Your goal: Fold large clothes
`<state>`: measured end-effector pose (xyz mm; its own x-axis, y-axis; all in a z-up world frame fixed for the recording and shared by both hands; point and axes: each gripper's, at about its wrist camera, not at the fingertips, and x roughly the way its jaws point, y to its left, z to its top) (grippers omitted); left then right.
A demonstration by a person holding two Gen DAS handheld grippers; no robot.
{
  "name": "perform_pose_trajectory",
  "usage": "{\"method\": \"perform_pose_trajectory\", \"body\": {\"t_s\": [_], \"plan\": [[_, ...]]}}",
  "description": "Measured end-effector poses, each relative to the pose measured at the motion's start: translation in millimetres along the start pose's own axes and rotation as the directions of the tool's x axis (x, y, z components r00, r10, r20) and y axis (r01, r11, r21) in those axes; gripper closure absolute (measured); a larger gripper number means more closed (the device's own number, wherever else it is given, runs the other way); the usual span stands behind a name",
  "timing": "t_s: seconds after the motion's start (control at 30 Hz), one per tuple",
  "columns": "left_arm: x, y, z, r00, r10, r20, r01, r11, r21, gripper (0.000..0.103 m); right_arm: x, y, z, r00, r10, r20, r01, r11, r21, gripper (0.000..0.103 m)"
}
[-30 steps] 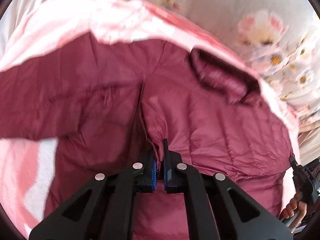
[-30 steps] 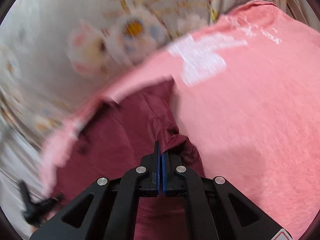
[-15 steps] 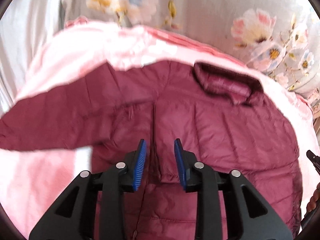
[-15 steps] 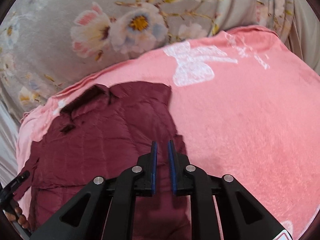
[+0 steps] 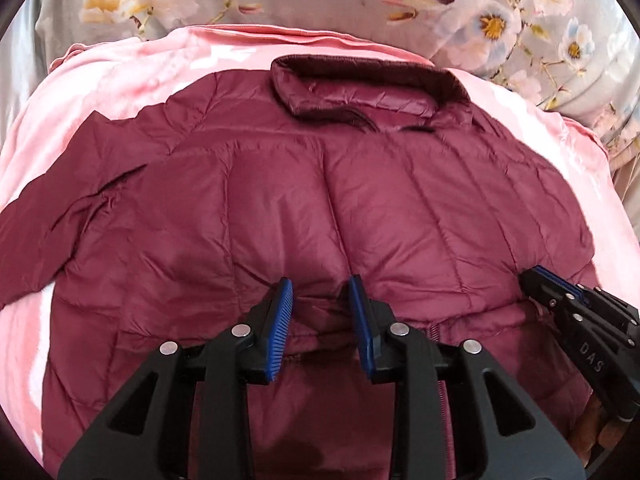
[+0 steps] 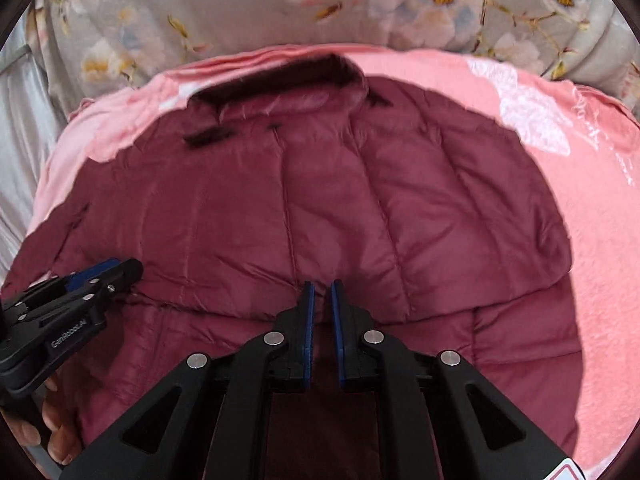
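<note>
The maroon puffer jacket [image 5: 320,200] lies spread on the pink blanket [image 6: 580,220], with its collar [image 5: 360,88] at the far side. It looks light, soft and puffy, and its shiny shell is probably slippery, so a pinch on a hem or a stitched seam should hold better than one on a padded panel. The left gripper [image 5: 320,304] hovers over the folded lower edge with its jaws apart and nothing between them. The right gripper [image 6: 322,304] has its jaws nearly together and closing, also empty, just above the fold line.
</note>
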<state>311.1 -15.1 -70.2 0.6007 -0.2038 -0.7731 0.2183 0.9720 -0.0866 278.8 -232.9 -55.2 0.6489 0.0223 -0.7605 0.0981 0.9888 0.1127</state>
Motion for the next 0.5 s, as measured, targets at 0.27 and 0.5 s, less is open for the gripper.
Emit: {"method": "perform_pose_trajectory", "body": {"t_s": [0.27, 0.5], "plan": [[3.2, -3.6, -7.7, 1.000, 0.018, 0.026, -0.018, 1.000, 0.022, 0.075, 6.3, 6.2, -6.8, 0.999, -0.038, 0.014, 0.038, 0.999, -0.023, 0.097], [-48.3, 73.0, -14.8, 0.988, -0.086, 0.131, 0.114, 0.969, -0.221, 0.043, 5.7, 3.9, -6.9, 0.999, -0.037, 0.023, 0.038, 0.999, -0.024, 0.097]]}}
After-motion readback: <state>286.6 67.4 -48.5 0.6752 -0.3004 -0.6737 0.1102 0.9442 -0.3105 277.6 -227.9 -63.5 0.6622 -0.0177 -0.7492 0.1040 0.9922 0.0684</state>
